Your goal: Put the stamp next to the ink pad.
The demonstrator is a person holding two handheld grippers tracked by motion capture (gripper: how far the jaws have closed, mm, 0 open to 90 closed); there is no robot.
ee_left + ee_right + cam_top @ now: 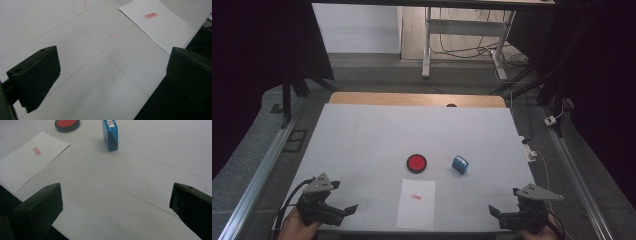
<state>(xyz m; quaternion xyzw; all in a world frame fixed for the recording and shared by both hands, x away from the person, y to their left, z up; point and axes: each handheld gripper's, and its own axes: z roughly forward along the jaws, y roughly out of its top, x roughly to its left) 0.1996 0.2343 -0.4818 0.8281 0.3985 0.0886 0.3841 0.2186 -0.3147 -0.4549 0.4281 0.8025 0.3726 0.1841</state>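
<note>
Your blue stamp [460, 164] stands upright just right of centre in the high view, its long axis running toward the lower right. Left of it, the round black ink pad [416, 163] holds red ink. Below lies the paper sheet [416, 204], its red imprint too small to read. Your left gripper [346, 209] and right gripper [495, 212] both gape wide, empty.

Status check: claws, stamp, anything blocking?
Both claws, left and right, open, empty, at near table edge. Blue stamp upright beside red ink pad; paper already stamped. Nothing in the way.
</note>
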